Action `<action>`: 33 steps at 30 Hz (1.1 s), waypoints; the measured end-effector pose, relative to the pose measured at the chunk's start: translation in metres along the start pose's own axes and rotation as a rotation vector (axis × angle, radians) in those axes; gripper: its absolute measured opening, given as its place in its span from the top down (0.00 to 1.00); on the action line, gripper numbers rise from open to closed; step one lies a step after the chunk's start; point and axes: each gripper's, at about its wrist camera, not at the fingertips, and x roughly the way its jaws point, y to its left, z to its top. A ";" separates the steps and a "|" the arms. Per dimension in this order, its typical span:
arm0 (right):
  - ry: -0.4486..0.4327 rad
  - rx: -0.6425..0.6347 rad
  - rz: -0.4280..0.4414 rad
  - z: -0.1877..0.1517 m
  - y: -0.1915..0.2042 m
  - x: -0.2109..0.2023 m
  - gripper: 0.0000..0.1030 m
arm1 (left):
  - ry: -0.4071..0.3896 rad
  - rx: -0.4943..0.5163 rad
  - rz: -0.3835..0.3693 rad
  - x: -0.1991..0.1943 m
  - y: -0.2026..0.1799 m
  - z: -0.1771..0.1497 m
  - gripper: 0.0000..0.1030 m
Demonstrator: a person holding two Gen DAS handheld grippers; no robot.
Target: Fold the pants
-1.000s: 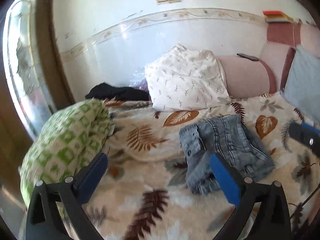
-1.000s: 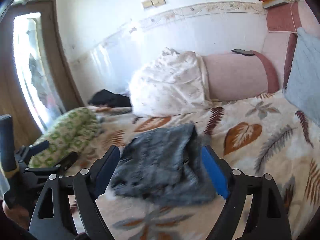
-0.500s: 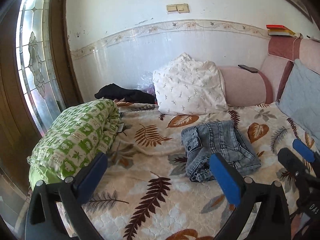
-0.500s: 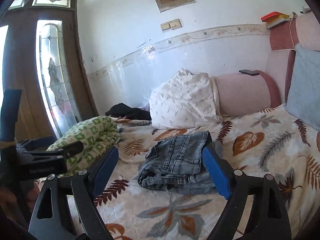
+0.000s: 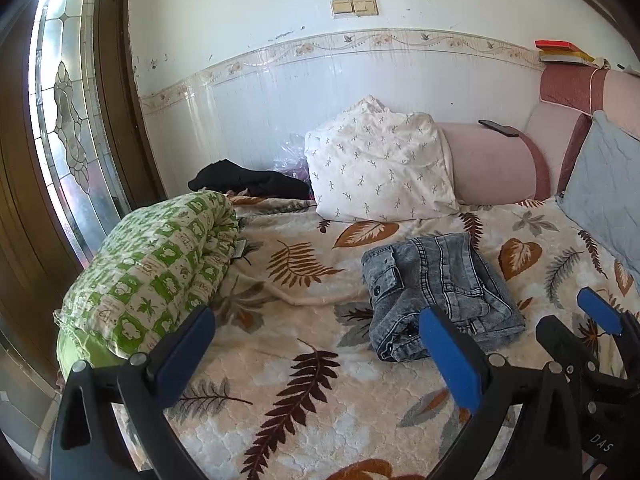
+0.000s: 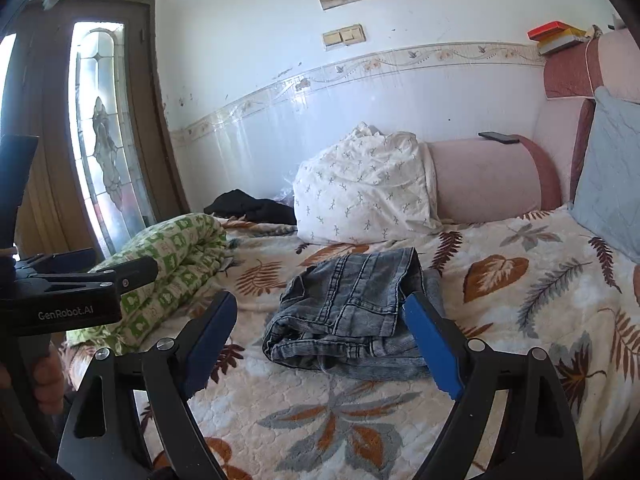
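Note:
A pair of grey-blue denim pants [image 5: 436,290] lies folded into a compact bundle on the leaf-patterned bedspread [image 5: 280,368]; it also shows in the right wrist view [image 6: 352,312]. My left gripper [image 5: 316,354] is open and empty, held back from the bundle, to its left. My right gripper [image 6: 324,340] is open and empty, in front of the bundle and clear of it. The right gripper also shows at the right edge of the left wrist view [image 5: 600,320].
A rolled green-and-white quilt [image 5: 156,272] lies at the left. A white pillow [image 5: 380,168] and a pink bolster [image 5: 492,168] with a phone [image 5: 498,128] on it lean at the wall. A black garment [image 5: 248,180] lies behind. A grey cushion [image 5: 612,184] stands at the right.
Both grippers have pulled back and up from the folded pants, so the bundle looks smaller and farther away. The pants have stayed in place.

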 end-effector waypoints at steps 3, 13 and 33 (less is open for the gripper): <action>0.008 0.004 -0.002 -0.001 -0.001 0.002 0.16 | 0.002 0.005 -0.004 0.001 0.000 -0.001 0.00; 0.017 -0.001 -0.007 -0.002 0.000 0.004 0.16 | 0.015 -0.011 -0.022 0.004 0.000 -0.005 0.00; 0.021 -0.022 -0.010 -0.004 0.003 0.005 0.16 | 0.032 -0.017 -0.047 0.005 -0.001 -0.007 0.00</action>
